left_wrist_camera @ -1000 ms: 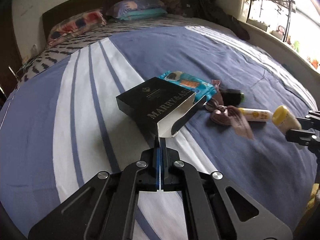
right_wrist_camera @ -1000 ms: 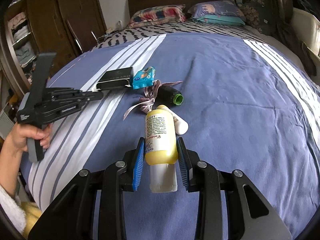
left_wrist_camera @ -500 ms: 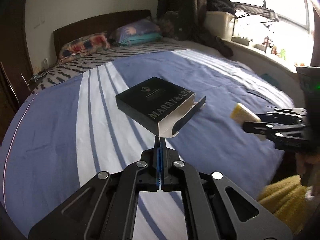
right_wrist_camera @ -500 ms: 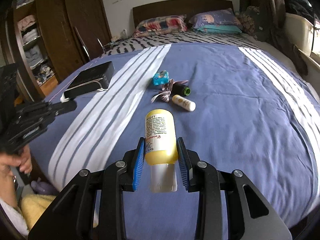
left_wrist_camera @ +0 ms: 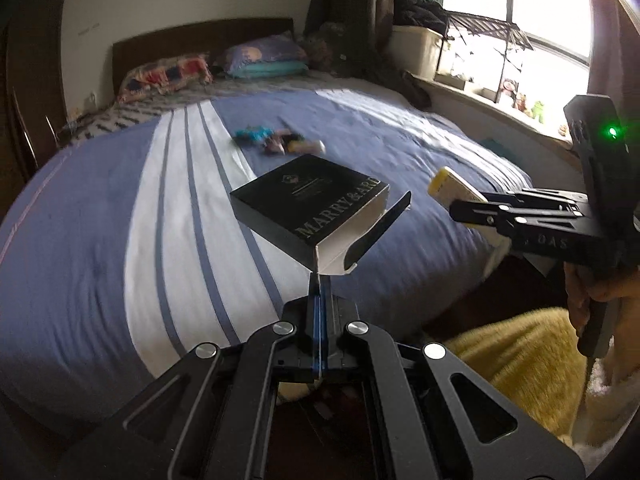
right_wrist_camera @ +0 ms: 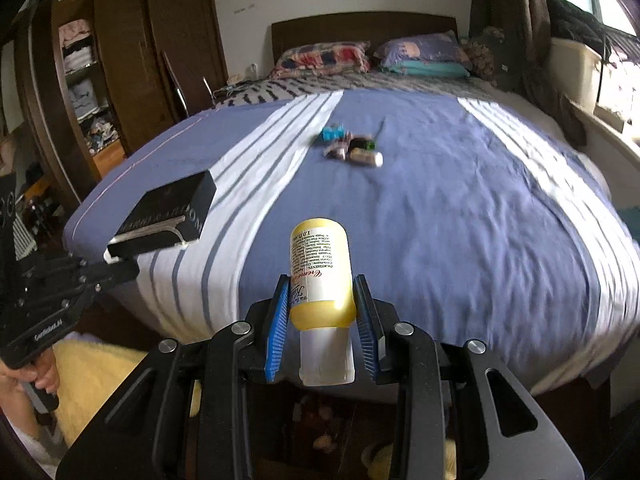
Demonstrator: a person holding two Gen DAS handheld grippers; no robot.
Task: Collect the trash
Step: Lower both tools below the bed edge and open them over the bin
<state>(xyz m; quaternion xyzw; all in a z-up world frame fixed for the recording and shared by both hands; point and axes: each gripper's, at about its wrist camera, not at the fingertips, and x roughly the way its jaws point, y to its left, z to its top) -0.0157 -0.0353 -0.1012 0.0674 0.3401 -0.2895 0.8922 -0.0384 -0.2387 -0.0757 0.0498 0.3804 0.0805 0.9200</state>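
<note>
My left gripper (left_wrist_camera: 319, 280) is shut on the flap of an open black box (left_wrist_camera: 308, 200) and holds it in the air above the foot of the bed; the box also shows in the right wrist view (right_wrist_camera: 168, 212). My right gripper (right_wrist_camera: 322, 312) is shut on a yellow bottle (right_wrist_camera: 320, 268) with a white cap, held off the bed; the bottle shows in the left wrist view (left_wrist_camera: 452, 188). A small pile of trash (right_wrist_camera: 352, 148) lies mid-bed: a teal packet (left_wrist_camera: 252, 134), a ribbon, a dark bottle and a small tube.
The blue and white striped bed (right_wrist_camera: 460, 200) fills both views. Pillows (right_wrist_camera: 420, 56) lie at the headboard. A wooden wardrobe (right_wrist_camera: 100, 80) stands left. A window sill with a bin (left_wrist_camera: 416, 52) is at the right. Yellow cloth (left_wrist_camera: 520, 360) lies below, by the bed's foot.
Both grippers have pulled back and up from the bed with their loads. The trash pile now lies much farther away, and the bed's foot edge has come into view.
</note>
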